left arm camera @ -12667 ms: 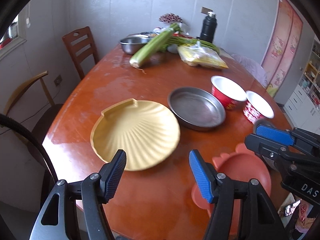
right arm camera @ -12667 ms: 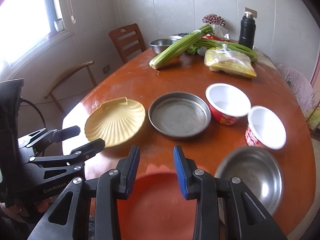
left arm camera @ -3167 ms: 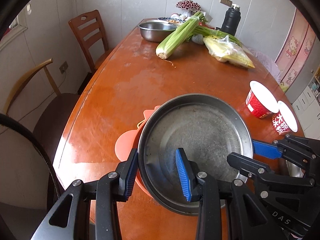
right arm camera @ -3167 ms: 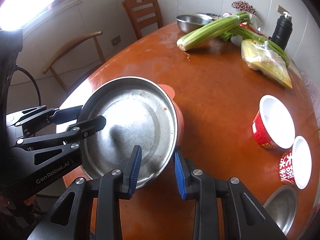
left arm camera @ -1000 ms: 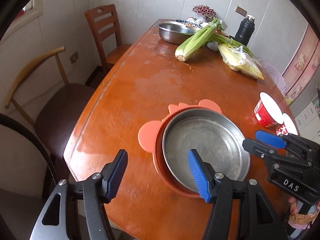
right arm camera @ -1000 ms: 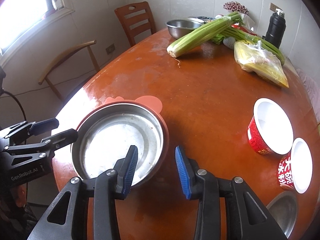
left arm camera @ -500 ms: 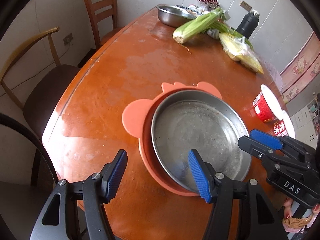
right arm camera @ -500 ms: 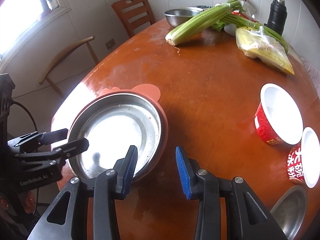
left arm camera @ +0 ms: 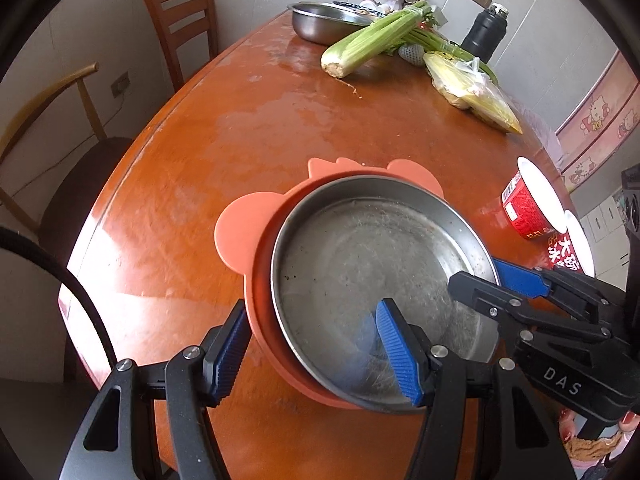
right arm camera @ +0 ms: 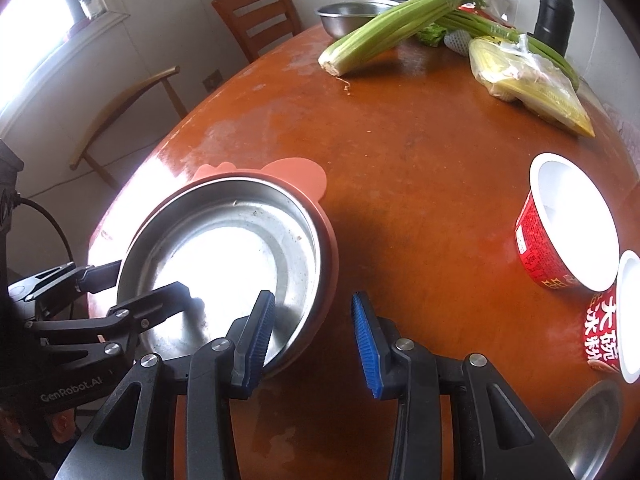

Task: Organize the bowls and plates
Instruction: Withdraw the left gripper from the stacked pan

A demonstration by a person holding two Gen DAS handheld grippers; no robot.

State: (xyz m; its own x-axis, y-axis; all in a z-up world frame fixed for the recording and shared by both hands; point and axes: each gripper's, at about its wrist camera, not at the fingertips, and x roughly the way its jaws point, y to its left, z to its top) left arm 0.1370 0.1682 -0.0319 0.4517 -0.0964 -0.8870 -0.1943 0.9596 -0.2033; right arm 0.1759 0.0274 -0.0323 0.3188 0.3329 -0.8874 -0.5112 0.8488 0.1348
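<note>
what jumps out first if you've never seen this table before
The steel pan nested in an orange animal-eared plate at the near edge of the table, with the open left claw and open right claw on either side of it. Next, the celery at the far end and two red-and-white paper bowls on the right.

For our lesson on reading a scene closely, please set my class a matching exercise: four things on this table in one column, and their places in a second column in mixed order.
Things
1. steel plate
2. celery
3. black flask
4. red paper bowl

Places
A. standing upright at the far end of the table, by the wall
B. lying on its side, cut end towards the camera
C. nested inside the orange plate
D. on the right side of the table, beside another paper bowl

Pairs: 1-C, 2-B, 3-A, 4-D
</note>
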